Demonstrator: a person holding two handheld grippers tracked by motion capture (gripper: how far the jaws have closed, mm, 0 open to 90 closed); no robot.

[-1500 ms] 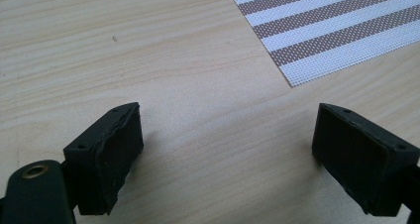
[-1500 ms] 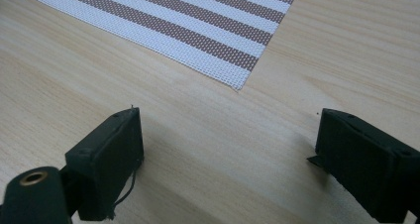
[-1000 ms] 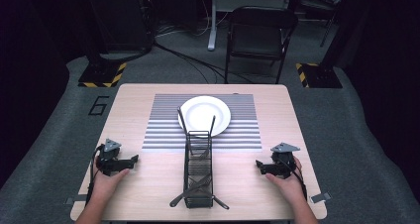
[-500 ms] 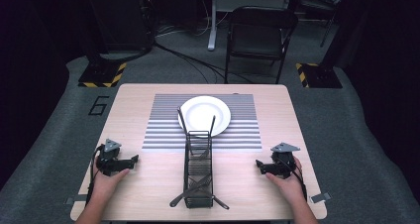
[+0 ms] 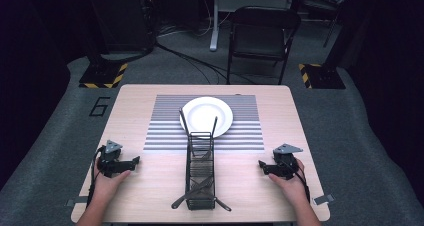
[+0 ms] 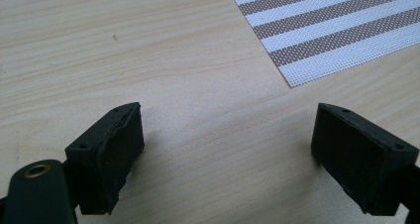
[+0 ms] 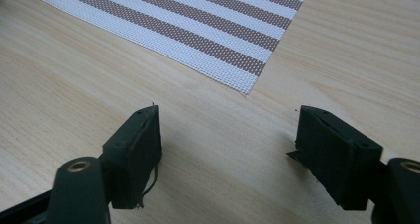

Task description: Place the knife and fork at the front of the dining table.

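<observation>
The light wooden rectangular table carries a grey-and-white striped woven placemat at its middle, ahead of both tongs and between them. A round white plate lies on the placemat, farther off than either pair of tongs. A tall, narrow black wire rack stands on the bare wood midway between the left tongs and the right tongs, its far end reaching onto the placemat's near edge just beside the plate. Both tongs rest on the tabletop near its front edge, well apart from the rack. In each gripper view, a corner of the placemat lies just beyond the open jaws on bare wood.
</observation>
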